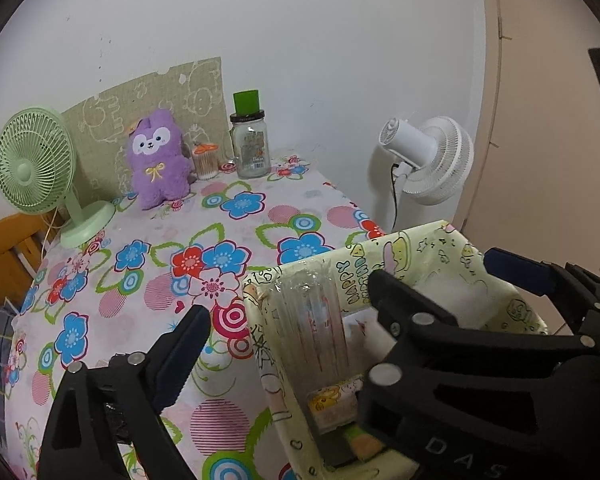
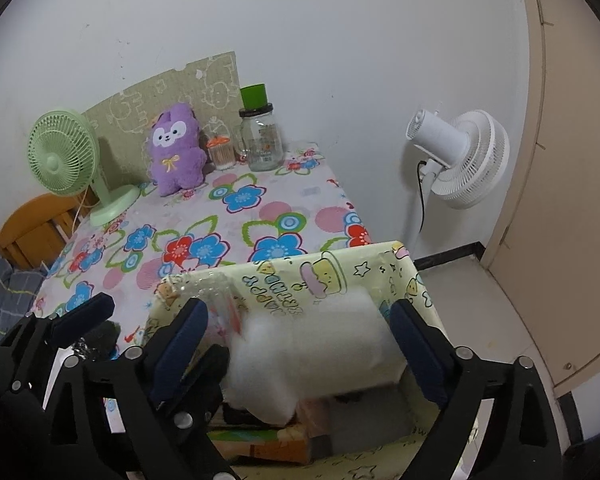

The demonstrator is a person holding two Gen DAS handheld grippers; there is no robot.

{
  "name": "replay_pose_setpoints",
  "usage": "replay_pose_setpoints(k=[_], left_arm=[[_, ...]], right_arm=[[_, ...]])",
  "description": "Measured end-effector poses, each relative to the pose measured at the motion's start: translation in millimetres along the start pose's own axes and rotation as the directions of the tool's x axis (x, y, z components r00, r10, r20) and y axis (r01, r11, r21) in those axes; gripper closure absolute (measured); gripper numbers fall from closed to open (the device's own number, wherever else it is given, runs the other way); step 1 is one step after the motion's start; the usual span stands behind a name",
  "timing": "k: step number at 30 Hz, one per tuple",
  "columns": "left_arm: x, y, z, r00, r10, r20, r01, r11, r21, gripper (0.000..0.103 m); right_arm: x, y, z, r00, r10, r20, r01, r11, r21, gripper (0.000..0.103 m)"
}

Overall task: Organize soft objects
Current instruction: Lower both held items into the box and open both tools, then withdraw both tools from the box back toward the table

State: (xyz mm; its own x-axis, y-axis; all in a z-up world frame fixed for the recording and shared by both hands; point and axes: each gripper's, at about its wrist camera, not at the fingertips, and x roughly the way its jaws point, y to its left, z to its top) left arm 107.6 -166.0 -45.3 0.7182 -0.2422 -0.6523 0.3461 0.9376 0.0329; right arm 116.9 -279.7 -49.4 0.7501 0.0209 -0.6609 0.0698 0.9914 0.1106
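A yellow cartoon-print storage box [image 1: 384, 256] [image 2: 332, 272] sits at the near right corner of the flowered table. Inside it lie a white fluffy bundle [image 2: 316, 348] [image 1: 456, 296], a clear plastic wrapper [image 1: 312, 320] [image 2: 216, 292] and some sponges [image 2: 260, 444] at the bottom. My left gripper [image 1: 288, 300] is open over the box's left end, the clear wrapper between its fingers, untouched. My right gripper [image 2: 300, 308] is open astride the white bundle, its pads not pressing. A purple plush toy [image 1: 158, 156] [image 2: 176, 148] sits at the table's back.
At the back stand a green desk fan [image 1: 36, 164] [image 2: 62, 160], a glass jar with a green cap [image 1: 250, 140] [image 2: 260, 136] and a small swab jar [image 1: 206, 162]. A white standing fan [image 2: 456, 156] and a door are on the right, a wooden chair [image 2: 32, 228] on the left.
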Motion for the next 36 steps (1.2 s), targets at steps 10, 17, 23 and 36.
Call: replay_pose_setpoints(k=[10, 17, 23, 36], left_arm=[[-31, 9, -5, 0.999, 0.002, 0.055, -0.002, 1.000, -0.011, 0.002], [-58, 17, -9, 0.995, 0.015, 0.097, -0.015, 1.000, -0.007, 0.001], [-76, 26, -13, 0.992, 0.019, 0.124, -0.017, 1.000, -0.013, 0.000], [-108, 50, -26, 0.986, 0.020, 0.168, -0.015, 0.999, -0.028, 0.000]], right_arm=[[-30, 16, -4, 0.999, -0.007, 0.052, 0.007, 1.000, -0.011, 0.005], [-53, 32, -7, 0.995, -0.009, 0.099, 0.011, 1.000, -0.014, 0.002], [-70, 46, -9, 0.992, -0.012, 0.129, 0.015, 1.000, -0.022, 0.002], [-99, 81, -18, 0.986, -0.014, 0.168, 0.025, 0.998, -0.062, 0.002]])
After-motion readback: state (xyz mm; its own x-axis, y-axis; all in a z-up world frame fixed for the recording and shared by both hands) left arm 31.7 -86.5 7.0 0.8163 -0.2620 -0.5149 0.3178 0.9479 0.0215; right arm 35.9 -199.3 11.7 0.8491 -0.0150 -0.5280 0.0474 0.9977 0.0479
